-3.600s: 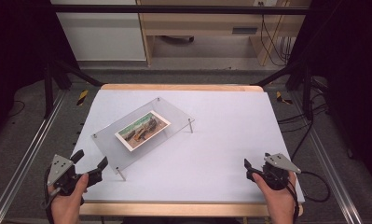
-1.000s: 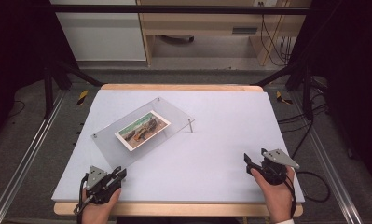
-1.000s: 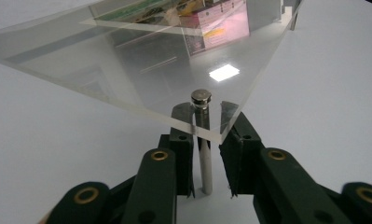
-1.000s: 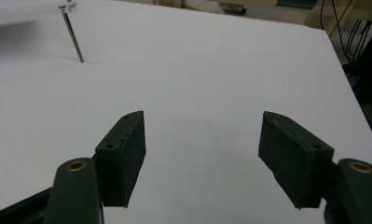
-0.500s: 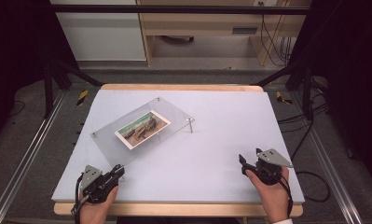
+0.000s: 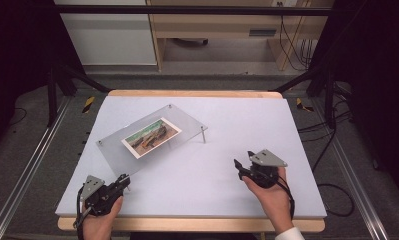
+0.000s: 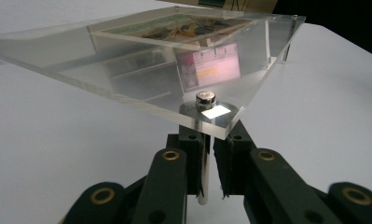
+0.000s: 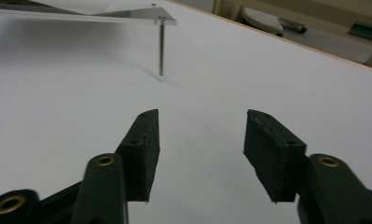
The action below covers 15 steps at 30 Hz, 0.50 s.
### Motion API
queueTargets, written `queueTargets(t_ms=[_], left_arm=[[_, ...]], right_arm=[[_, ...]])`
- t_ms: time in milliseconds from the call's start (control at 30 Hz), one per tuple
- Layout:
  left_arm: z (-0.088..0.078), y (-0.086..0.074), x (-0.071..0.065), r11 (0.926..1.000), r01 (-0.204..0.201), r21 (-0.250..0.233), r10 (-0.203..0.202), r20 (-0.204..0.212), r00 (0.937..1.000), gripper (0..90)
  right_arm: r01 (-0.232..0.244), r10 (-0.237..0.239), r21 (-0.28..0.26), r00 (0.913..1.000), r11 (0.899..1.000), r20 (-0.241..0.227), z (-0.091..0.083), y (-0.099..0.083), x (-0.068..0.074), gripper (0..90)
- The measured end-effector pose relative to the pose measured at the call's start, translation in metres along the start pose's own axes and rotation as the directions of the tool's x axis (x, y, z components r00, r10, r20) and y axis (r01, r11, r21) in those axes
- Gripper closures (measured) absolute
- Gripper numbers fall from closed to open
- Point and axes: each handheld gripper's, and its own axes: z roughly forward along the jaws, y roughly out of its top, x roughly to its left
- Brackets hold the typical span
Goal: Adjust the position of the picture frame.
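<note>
Covering the wooden table (image 6: 187,93) is a pale sheet, ringed by dark floor, metal rails and a cabinet beyond. On it stands a clear acrylic plate (image 6: 187,117) raised on thin metal legs, a photo card (image 6: 151,137) lying on top. The card's picture is too small to read, and the person's forearms are cut off at the bottom edge. The left gripper (image 7: 207,165) has just closed its jaws on the near corner leg (image 7: 203,186) beneath the plate. The right gripper (image 8: 200,154), jaws spread though just narrowing with nothing between them, faces another leg (image 8: 161,49), well apart from it.
</note>
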Motion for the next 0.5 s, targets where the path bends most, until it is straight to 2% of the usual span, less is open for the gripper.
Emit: queueTargets(t_ms=[33,67,167,267,300,333,367,400,433,500], left_arm=[[-0.001,0.0,0.003,0.9999,0.017,0.002,-0.017,0.008,0.9998,83.6],[-0.001,0.0,0.005,0.999,0.044,0.002,-0.044,0.019,0.9989,84.3],[-0.001,0.0,0.007,0.9989,0.047,0.004,-0.047,0.006,0.9989,84.5],[-0.002,0.001,0.009,0.998,0.063,0.002,-0.063,0.01,0.998,84.6],[-0.002,0.001,0.009,0.9976,0.07,0.001,-0.07,0.014,0.9975,84.6],[-0.002,0.001,0.009,0.9972,0.075,-0.001,-0.075,0.015,0.9971,84.6],[-0.002,0.001,0.009,0.9972,0.075,-0.001,-0.075,0.015,0.9971,84.6],[-0.002,0.002,0.009,0.9973,0.074,-0.001,-0.074,0.02,0.9971,84.6],[-0.002,0.002,0.009,0.9973,0.074,-0.001,-0.074,0.02,0.9971,84.6],[-0.002,0.002,0.009,0.9967,0.081,-0.003,-0.08,0.03,0.9963,84.6]], right_arm=[[0.031,-0.031,0.009,0.9991,0.999,-0.029,0.013,0.012,0.007,50.9],[0.038,-0.037,0.015,0.9984,0.999,-0.043,0.018,0.016,0.009,52.8],[0.073,-0.07,0.038,0.9951,0.997,-0.07,0.042,0.032,0.016,56.5],[0.052,-0.047,0.057,0.9945,0.997,-0.094,0.067,0.043,0.017,59.2],[0.052,-0.047,0.057,0.9945,0.997,-0.094,0.067,0.043,0.017,59.2],[0.026,-0.018,0.071,0.9935,0.997,-0.112,0.083,0.047,0.016,61.3],[0.026,-0.018,0.071,0.9935,0.997,-0.112,0.083,0.047,0.016,61.3],[0.007,0.003,0.083,0.9926,0.997,-0.121,0.097,0.049,0.015,62.6],[0.007,0.003,0.083,0.9926,0.997,-0.121,0.097,0.049,0.015,62.6],[0.022,-0.011,0.079,0.9907,0.997,-0.136,0.113,0.052,0.016,63.8]])
